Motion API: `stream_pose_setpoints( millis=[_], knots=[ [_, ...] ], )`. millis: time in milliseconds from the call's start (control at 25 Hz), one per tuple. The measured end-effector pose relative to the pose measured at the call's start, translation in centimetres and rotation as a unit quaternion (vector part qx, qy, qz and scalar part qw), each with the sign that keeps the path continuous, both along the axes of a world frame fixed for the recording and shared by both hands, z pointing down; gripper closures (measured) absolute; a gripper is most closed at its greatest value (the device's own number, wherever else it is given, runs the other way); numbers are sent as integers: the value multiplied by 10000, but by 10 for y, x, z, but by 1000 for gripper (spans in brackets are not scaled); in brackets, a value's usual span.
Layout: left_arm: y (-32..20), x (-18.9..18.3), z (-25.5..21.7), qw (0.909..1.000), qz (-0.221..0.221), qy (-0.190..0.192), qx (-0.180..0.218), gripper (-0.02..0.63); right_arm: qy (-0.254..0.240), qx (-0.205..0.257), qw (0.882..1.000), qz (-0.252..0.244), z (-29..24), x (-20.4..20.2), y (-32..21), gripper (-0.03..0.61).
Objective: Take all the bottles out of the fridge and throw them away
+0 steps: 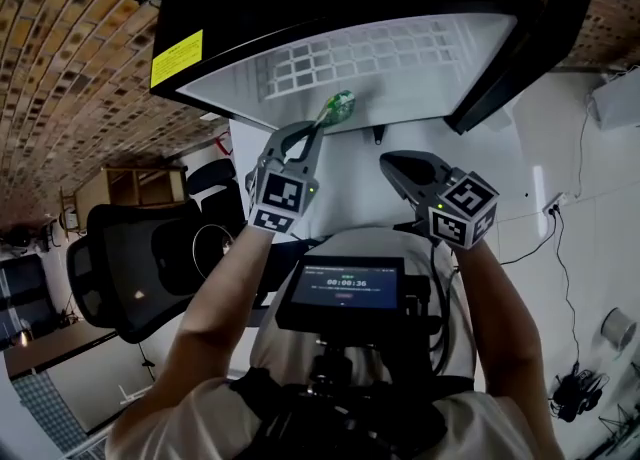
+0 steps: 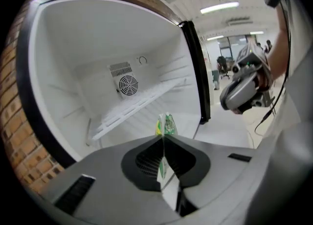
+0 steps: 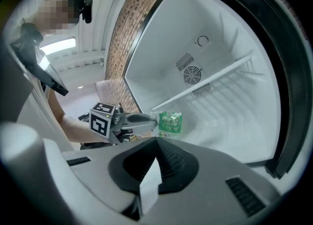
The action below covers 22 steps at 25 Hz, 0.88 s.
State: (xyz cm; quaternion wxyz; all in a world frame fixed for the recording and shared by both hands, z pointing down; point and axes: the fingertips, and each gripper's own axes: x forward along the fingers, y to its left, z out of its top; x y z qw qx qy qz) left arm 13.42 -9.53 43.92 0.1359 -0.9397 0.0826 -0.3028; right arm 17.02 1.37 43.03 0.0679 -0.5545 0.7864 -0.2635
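Left tongs (image 1: 318,128) pinched tight on a flattened green bottle (image 1: 336,106), held at the mouth of the open fridge (image 1: 420,88). Right tongs (image 1: 386,160) pressed together, empty, alongside and apart. Open room up to wire shelf (image 2: 139,102); door (image 2: 193,65) swung wide

Brick wall (image 1: 60,68) on left side. White floor (image 1: 590,198), glossy. Black mesh office chair (image 1: 130,268) just beside wooden shelf unit (image 1: 135,186). Ceiling strip lights (image 2: 220,8) on; room brightly lit.
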Motion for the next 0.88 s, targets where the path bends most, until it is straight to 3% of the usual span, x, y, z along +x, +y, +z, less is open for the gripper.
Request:
stream_pose_setpoints(
  millis=[120, 240, 520, 880],
  knots=[
    [4, -16, -10, 9976, -152, 442, -509, 601, 58, 3, 10000, -41, -4, -5, -6, 577],
    [11, -25, -12, 9945, -259, 677, -756, 601, 68, 28, 9998, -171, -2, -8, -9, 577],
    [23, -50, -6, 9899, -543, 835, -1004, 603, 57, 42, 9979, -637, 0, -25, -18, 577],
    [12, -134, 13, 9766, -1288, 1039, -1371, 603, 208, -8, 9910, -1321, -4, -92, -50, 577]
  ],
)
